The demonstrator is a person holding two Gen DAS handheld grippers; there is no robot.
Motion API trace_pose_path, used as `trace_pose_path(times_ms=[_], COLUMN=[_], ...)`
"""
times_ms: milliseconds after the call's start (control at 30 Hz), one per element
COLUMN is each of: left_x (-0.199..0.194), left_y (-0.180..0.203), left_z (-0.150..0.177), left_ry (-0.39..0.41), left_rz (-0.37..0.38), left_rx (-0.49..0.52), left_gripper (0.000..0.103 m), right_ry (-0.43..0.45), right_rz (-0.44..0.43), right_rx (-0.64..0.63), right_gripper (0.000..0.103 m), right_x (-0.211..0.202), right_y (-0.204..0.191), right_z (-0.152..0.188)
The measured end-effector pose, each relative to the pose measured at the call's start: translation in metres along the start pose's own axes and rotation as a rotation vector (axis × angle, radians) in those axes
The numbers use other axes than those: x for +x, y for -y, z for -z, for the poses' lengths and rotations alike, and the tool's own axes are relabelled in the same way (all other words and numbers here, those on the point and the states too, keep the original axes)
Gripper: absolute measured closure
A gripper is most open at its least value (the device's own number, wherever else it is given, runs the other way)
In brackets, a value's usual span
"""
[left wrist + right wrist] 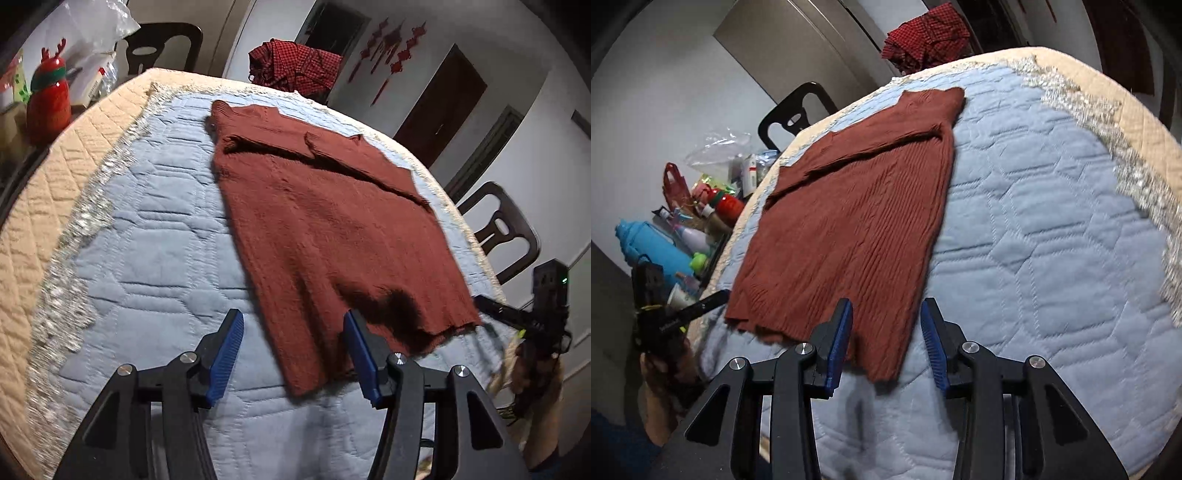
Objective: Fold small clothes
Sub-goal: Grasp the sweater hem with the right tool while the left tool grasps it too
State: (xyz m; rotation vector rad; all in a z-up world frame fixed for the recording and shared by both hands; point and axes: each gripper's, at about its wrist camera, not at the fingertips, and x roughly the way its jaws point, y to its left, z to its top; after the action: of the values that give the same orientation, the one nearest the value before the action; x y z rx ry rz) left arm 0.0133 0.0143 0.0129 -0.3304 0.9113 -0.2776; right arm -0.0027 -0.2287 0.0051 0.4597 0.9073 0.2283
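A rust-brown knit sweater [325, 221] lies flat on a light blue quilted cover [155, 236], sleeves folded across its upper part, hem toward me. My left gripper [293, 325] is open and empty, hovering above the near hem corner. In the right wrist view the sweater [849, 221] lies left of centre, and my right gripper [886, 314] is open and empty above the near hem corner. Each gripper shows at the edge of the other's view: the right one in the left wrist view [546, 306], the left one in the right wrist view [665, 314].
The blue cover [1034, 229] lies over a beige quilt [55, 177] with a silvery fringe. A red checked garment [295, 66] lies at the far edge. Dark chairs [506, 232] stand around. A red reindeer bottle [50, 99], blue bottle [653, 243] and clutter sit beside the table.
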Motion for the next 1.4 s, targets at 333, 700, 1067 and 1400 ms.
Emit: trace_pose_path(times_ms=[333, 700, 1067, 1400], left_x=[0.012, -0.019, -0.014, 0.009], left_y=[0.006, -0.012, -0.039, -0.023], left_z=[0.000, 0.003, 0.012, -0.007], left_ry=[-0.008, 0.068, 0.042, 0.041], left_rz=[0.042, 0.085, 0.052, 0.054], left_rx=[-0.030, -0.075, -0.166, -0.112], left_gripper=[0.081, 0.093, 0.092, 0.065], right_ry=[-0.006, 0.072, 0.029, 0.022], right_rz=[-0.025, 0.007, 0.013, 0.008], right_rx=[0.017, 0.030, 0.085, 0.059], right_gripper=[0.067, 0.097, 0.094, 0.074], right_x=[0.005, -0.025, -0.019, -0.012], right_y=[-0.006, 0.008, 0.031, 0.026], right_z=[0.003, 0.002, 0.008, -0.005])
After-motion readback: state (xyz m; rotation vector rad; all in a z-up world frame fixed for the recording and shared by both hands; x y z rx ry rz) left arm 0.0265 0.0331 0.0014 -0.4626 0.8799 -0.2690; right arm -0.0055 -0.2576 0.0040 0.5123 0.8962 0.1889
